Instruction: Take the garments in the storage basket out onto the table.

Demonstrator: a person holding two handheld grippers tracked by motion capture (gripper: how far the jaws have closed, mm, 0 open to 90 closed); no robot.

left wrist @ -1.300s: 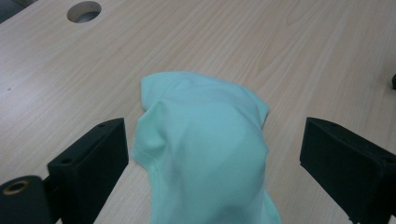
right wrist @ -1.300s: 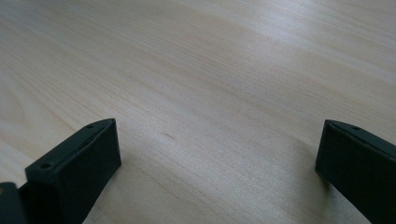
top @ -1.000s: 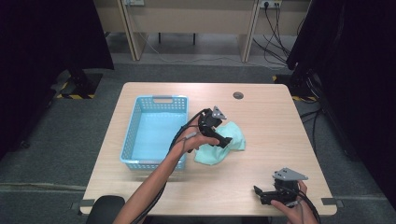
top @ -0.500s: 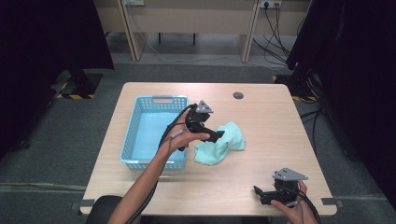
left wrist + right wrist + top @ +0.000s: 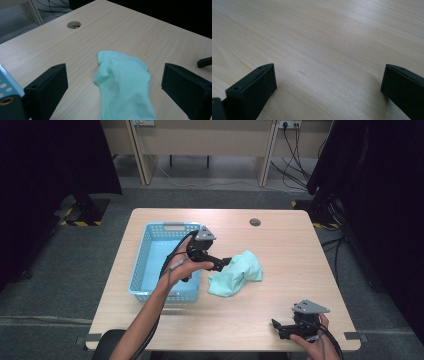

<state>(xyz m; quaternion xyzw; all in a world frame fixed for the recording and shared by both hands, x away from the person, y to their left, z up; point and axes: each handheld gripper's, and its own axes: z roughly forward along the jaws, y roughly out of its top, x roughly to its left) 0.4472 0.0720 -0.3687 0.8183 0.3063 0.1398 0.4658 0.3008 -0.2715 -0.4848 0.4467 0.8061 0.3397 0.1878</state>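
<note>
Where grey carpet (image 5: 75, 270) runs back to pale desks with trailing cables, a light wooden surface (image 5: 280, 250) with a round cable hole (image 5: 255, 222) carries a blue basket (image 5: 150, 265) on its left and a crumpled mint-green cloth (image 5: 235, 274) just right of it. Since half a second ago, the left gripper (image 5: 223, 263) has drawn back left from the cloth, jaws released above it, while the cloth lies unmoved. At the near right edge, the right gripper (image 5: 280, 329) stays low, jaws spread and empty.
</note>
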